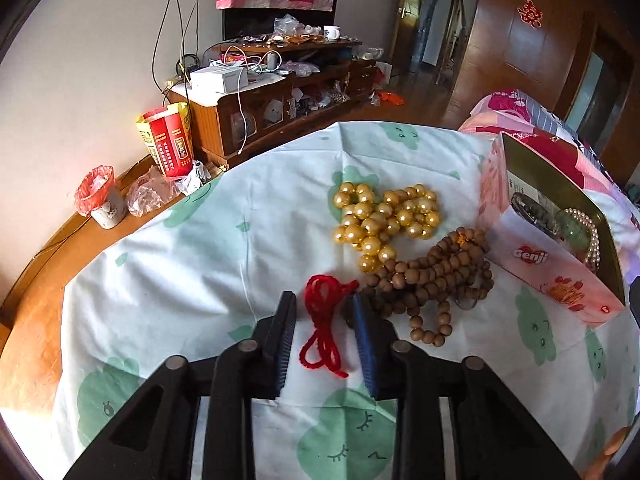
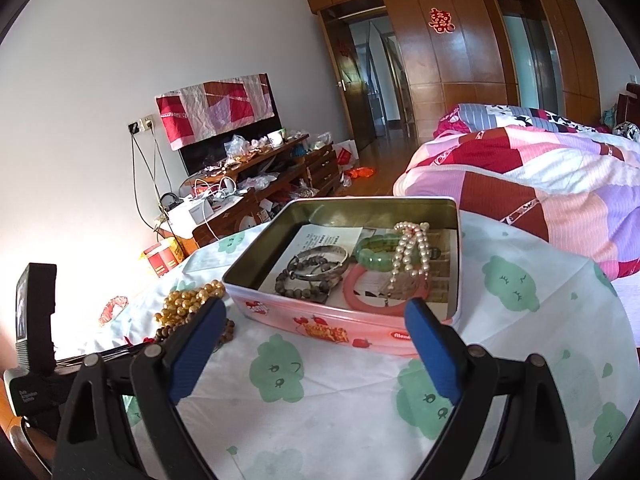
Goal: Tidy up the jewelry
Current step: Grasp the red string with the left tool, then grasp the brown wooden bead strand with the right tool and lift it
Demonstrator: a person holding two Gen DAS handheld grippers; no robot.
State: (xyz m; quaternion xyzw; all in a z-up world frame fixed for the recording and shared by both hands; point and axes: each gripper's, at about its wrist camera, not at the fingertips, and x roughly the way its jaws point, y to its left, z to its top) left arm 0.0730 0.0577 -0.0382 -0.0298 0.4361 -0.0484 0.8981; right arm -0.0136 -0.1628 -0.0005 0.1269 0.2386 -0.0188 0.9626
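On the cloth-covered desk, our left gripper has narrow fingers around the soft, light red cord; we should pinch its middle. Our right gripper is wide before the tin.

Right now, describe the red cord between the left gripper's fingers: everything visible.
The red cord is a thick, fuzzy, yarn-like string, loosely looped and doubled on itself. It lies slack on the white cloth with green prints, between the fingers of the open left gripper; neither finger clearly presses it. Its upper loop runs toward the brown wooden bead strand, and appears to touch it there. No knot or clasp can be made out.
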